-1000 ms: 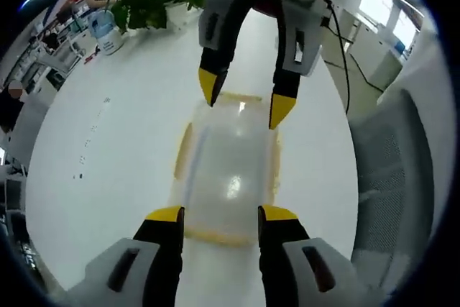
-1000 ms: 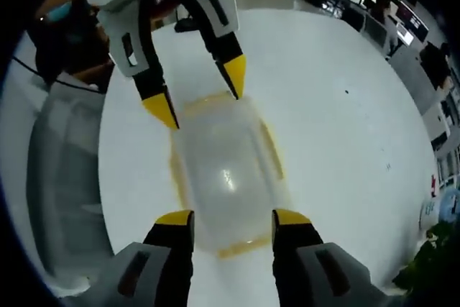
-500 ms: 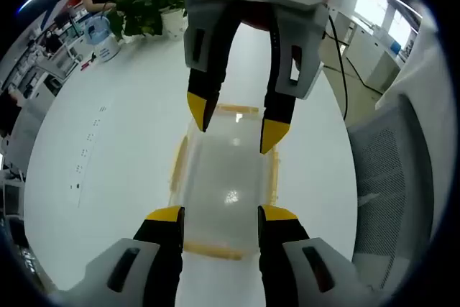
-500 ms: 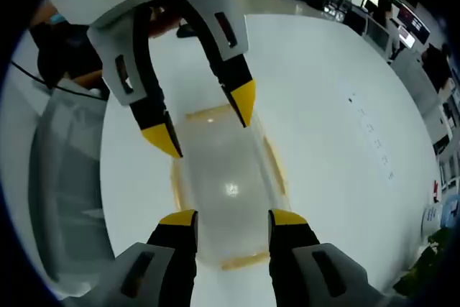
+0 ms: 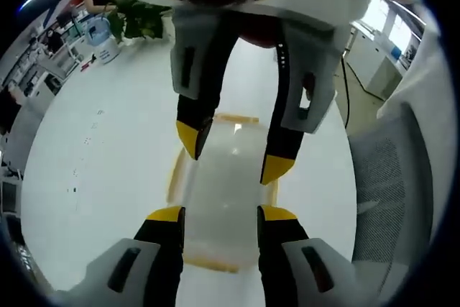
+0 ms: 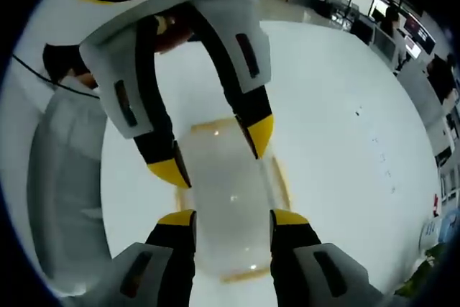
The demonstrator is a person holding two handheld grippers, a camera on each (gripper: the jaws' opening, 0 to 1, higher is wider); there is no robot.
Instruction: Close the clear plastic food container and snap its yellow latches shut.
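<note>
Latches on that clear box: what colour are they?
Yellow latches around the clear box, best in the left gripper view.

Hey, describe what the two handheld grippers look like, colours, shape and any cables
Both match: the left gripper and the right gripper have light grey bodies with dark slots, black tapering jaws and yellow tips. In the left gripper view the right one's white housing carries a yellow-ringed dark disc, and a thin black cable hangs beside it.

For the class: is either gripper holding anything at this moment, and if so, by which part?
Nothing is held. The left gripper and right gripper are open above the container.
</note>
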